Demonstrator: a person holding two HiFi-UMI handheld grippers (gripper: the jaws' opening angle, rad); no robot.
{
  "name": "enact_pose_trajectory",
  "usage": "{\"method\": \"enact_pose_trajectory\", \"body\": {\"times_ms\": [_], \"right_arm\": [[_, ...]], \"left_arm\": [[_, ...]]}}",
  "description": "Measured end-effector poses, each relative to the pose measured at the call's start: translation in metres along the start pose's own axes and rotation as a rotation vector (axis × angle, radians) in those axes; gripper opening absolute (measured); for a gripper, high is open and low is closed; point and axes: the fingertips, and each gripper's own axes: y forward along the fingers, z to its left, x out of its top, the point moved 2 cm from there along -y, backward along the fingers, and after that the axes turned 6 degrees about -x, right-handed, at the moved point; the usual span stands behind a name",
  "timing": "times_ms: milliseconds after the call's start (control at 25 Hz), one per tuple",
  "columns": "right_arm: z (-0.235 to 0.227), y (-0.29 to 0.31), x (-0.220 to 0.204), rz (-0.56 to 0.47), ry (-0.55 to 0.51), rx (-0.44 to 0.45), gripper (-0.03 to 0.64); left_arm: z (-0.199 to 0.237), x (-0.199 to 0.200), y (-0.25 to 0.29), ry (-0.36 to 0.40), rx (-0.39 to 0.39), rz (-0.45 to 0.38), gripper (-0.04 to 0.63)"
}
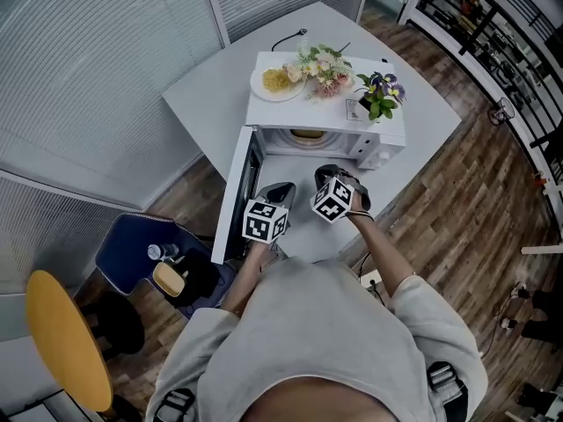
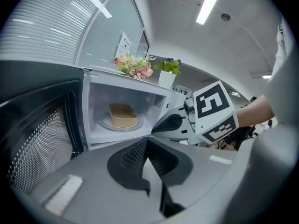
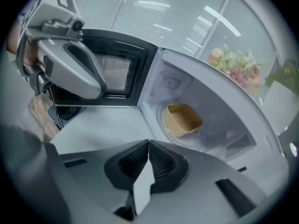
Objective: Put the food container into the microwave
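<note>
The left gripper [image 2: 147, 143] has its jaws pressed together with nothing between them, and the right gripper [image 3: 148, 146] likewise has its jaws closed on nothing. Both are held side by side in front of the open microwave [image 1: 339, 117], which stands on a white surface [image 1: 207, 86]. The food container [image 2: 123, 115], a shallow tan tub, sits inside the microwave on the round glass tray [image 2: 106, 123]. It lies ahead of both pairs of jaws and well apart from them: a little to the left of the left jaws, and a little to the right of the right jaws. The microwave door [image 1: 232, 192] is swung wide open to the left of the left jaws, with its dark mesh window facing them. Beyond and above the jaws, the top of the microwave carries a plate of food [image 1: 276, 83], a bunch of pale flowers [image 1: 324, 69] and a small potted plant [image 1: 380, 95]. The surface just ahead of the jaws, before the microwave opening, is bare white.
</note>
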Motion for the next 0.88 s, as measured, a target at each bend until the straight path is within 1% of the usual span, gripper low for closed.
{"method": "enact_pose_trajectory", "body": {"times_ms": [280, 400, 600, 880], "right_arm": [[-0.002, -0.020, -0.014, -0.028, 0.198, 0.027, 0.015], [-0.007, -0.032, -0.021, -0.052, 0.298, 0.022, 0.014], [-0.019, -0.053, -0.035, -0.102, 0.445, -0.019, 0.014], [-0.033, -0.077, -0.060, -0.142, 0.598, -0.101, 0.014]], "left_arm": [[-0.006, 0.006, 0.005, 0.018, 0.001, 0.005, 0.011], [-0.009, 0.005, 0.010, 0.020, -0.006, 0.011, 0.011], [-0.014, 0.005, 0.019, 0.031, -0.022, 0.026, 0.011], [-0.016, 0.008, 0.029, 0.041, -0.041, 0.037, 0.011]]}}
